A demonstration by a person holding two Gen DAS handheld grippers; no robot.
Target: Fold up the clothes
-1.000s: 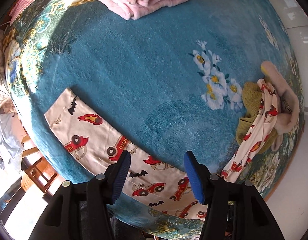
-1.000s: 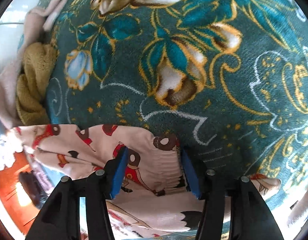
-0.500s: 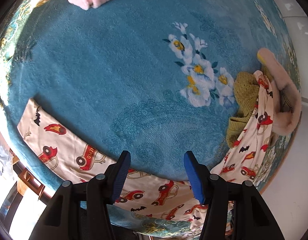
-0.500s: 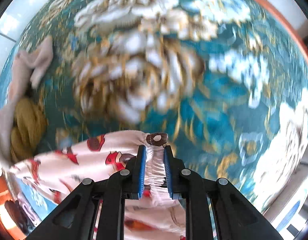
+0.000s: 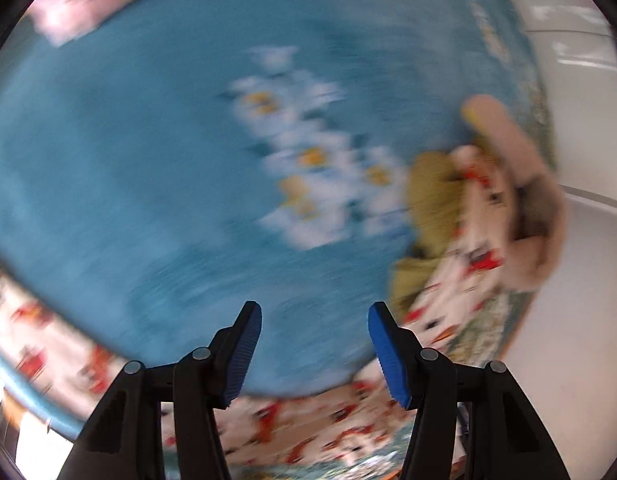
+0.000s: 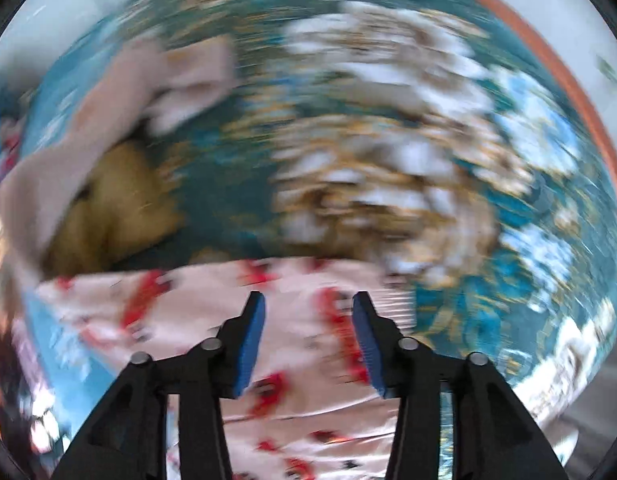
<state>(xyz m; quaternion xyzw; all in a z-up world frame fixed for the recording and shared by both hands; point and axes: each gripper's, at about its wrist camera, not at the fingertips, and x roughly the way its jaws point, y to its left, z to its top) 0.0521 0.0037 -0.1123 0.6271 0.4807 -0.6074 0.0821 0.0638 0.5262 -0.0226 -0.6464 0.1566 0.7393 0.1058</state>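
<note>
I'm laying out the car-print pants (image 6: 308, 300) on the blanket (image 5: 148, 160) — left gripper (image 5: 314, 344) wide and empty; right gripper (image 6: 308, 344) parted over the cloth, gripping nothing — next I'd take both ends.

Left gripper (image 5: 314, 320): black plastic arms, ribbed blue pads (image 5: 244, 354), round grey screws at pivots. Right gripper (image 6: 308, 312): same build, black linkage w/ blue pads (image 6: 252, 344), grey screw heads. No cables or markings visible.

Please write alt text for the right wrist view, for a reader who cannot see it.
Blurred by motion, the open right tongs hover over cream car-print cloth on a teal floral blanket. Beige and mustard garments lie upper left.
</note>
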